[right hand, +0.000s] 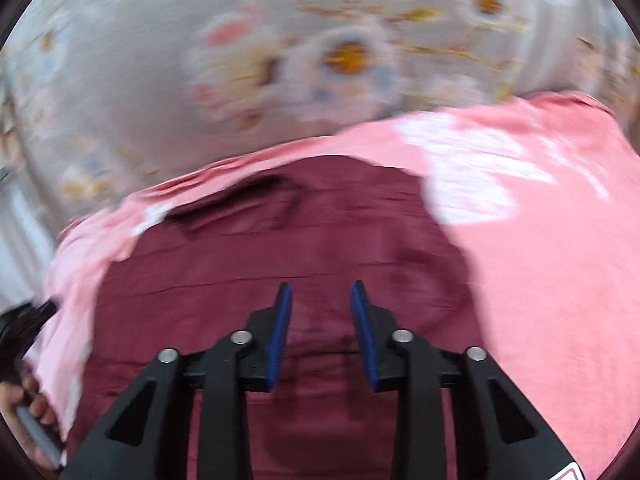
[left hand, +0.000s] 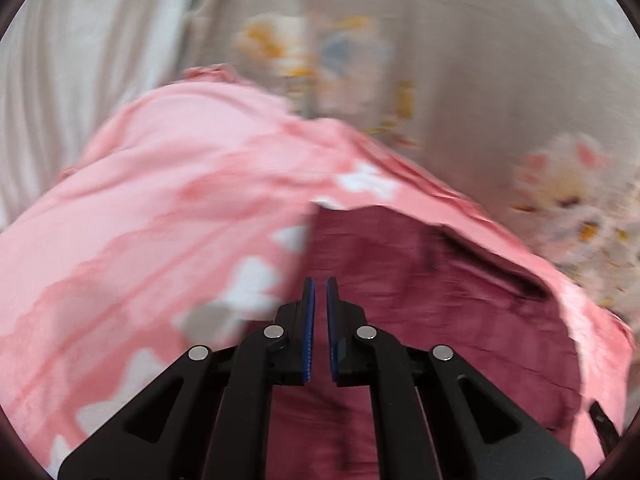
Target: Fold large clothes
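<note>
Slippage was the main risk: the maroon garment [left hand: 420, 320] lay loosely on the pink cloth [left hand: 160, 200] just ahead of and below both tools, over a floral bedsheet [left hand: 460, 80], and its fold could spring open, judging by the raised ridge beyond the fingertips. The left hand-held gripper [left hand: 320, 284] was nearly shut, holding nothing; the right hand-held gripper [right hand: 322, 292] stood partly open, also empty. Only the right view showed a hand [right hand: 28, 404] at its left edge.
</note>
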{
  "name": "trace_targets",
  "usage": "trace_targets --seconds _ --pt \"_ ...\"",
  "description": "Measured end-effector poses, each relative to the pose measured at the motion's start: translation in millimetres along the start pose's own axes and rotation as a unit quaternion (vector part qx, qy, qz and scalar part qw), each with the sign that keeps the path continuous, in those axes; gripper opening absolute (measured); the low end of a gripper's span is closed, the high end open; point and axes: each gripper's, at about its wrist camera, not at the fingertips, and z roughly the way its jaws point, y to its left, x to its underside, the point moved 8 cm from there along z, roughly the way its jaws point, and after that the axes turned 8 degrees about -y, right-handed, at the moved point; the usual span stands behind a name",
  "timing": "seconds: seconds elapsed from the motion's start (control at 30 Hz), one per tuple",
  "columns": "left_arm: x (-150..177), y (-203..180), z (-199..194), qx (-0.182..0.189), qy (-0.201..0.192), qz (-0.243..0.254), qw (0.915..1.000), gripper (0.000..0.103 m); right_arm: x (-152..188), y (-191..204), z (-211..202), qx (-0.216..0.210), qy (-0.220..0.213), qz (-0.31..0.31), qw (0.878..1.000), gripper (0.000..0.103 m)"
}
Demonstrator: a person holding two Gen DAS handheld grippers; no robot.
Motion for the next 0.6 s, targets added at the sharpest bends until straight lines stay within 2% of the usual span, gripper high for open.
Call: trace_targets --seconds 0.03,0.13,0.23,0.33,0.6 --pt "3.6 -13.1 2.4 0.014 0.008 0.008 0.9998 0.005 3.0 19.1 7.4 -0.013 0.007 -0.017 1.0 0.017" --pt "33.3 -56.9 19.2 0.053 0.052 0.049 0.996 0.005 21.0 51.8 31.3 -0.026 0.029 -0.046 0.998 0.013" --pt "65.3 -75.3 37.6 0.059 0.089 0.077 0.9913 0.005 46.3 69.8 58.3 -0.031 0.066 -0.06 0.996 0.008" --pt "89.3 -77.7 55.1 0.053 0.113 0.087 0.9883 0.005 66.4 69.4 71.1 -0.021 0.086 -0.071 0.994 0.008" --pt "113.0 -72.0 66.7 0.043 0.119 0.1 0.9869 0.005 88.8 62.8 80.4 -0.02 0.103 -0.066 0.992 0.006"
